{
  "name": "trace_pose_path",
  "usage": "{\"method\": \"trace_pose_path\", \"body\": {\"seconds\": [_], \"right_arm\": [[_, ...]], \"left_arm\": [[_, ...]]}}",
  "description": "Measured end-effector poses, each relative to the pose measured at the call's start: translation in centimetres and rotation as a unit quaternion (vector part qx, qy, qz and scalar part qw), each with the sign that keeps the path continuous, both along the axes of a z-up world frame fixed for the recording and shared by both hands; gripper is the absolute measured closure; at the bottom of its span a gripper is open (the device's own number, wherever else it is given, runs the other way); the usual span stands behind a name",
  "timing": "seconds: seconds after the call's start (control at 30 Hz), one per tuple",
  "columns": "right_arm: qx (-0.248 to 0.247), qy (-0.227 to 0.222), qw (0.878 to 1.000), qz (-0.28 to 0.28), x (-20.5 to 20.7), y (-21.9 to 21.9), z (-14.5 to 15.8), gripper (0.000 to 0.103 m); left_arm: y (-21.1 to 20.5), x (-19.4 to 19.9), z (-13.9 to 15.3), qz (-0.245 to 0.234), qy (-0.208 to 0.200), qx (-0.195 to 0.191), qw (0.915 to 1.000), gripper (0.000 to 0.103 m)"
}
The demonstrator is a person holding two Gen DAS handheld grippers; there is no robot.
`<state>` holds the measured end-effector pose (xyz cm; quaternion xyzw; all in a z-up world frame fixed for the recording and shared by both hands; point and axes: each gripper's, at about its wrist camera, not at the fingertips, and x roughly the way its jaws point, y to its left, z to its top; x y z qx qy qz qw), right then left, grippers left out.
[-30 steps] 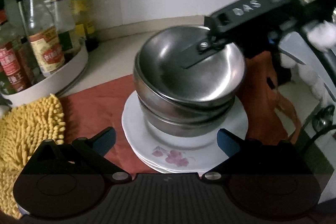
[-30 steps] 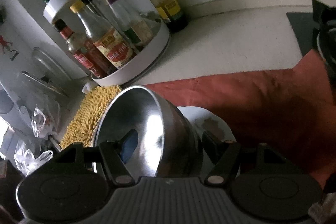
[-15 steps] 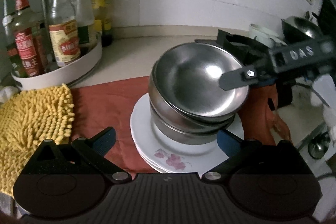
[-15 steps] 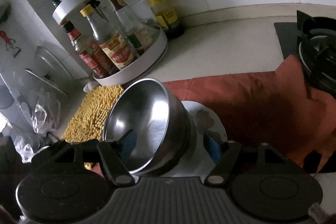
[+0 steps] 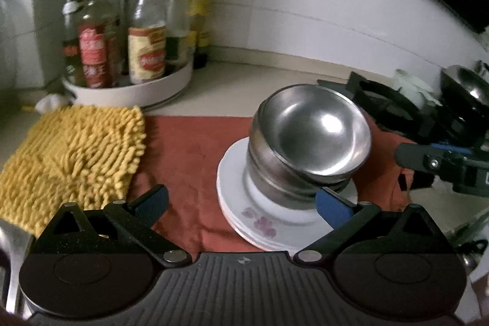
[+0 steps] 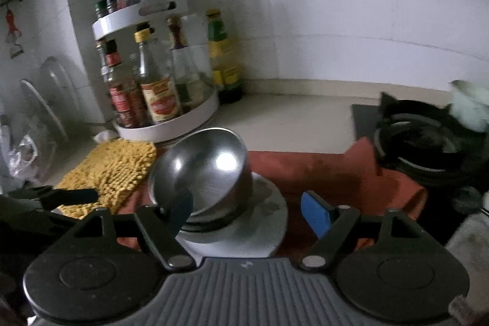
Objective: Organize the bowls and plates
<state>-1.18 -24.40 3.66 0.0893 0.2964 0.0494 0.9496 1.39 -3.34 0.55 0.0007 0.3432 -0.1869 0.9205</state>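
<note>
A stack of steel bowls (image 5: 305,148) stood on a pile of white floral plates (image 5: 262,222) on a rust-red cloth (image 5: 189,155) spread over the pale worktop (image 5: 238,84). The top bowl (image 6: 201,164) sat tilted in the one beneath it, its rim raised toward the tiled wall.

The right gripper (image 6: 247,210) hung just short of the stack with its jaws spread, having just been opening. Its left fingertip (image 6: 180,206) lay in front of the top bowl's near rim, the blue right one (image 6: 314,213) stood apart beside the plates, and neither pad pressed on the bowl.

The left gripper (image 5: 241,200) hovered over the cloth with jaws spread wide and nothing between them. Its right fingertip (image 5: 333,203) overlapped the near edge of the plates in the left wrist view, though whether it touched could not be told.

A yellow chenille mat (image 5: 73,158) lay beside the cloth. Behind it a white two-tier turntable rack (image 6: 171,124) held sauce bottles (image 5: 146,29). A black gas burner (image 6: 428,142) sat at the far end of the cloth.
</note>
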Motion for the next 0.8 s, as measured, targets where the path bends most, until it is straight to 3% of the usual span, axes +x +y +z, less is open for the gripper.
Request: {"method": "trace_pose_path", "body": {"seconds": [0.33,0.8], "right_arm": [[0.003,0.037,0.997,-0.067,-1.9,0.1,-2.3,0.024],[-0.009,0.046,0.996,-0.072,-3.6,1.4,-3.3,0.018]], "left_arm": [[-0.4,-1.5,-0.7,0.03,0.021,0.004,0.9993,0.0],[-1.9,-2.7,-0.9,0.039,0.026,0.019,0.9987,0.0]]}}
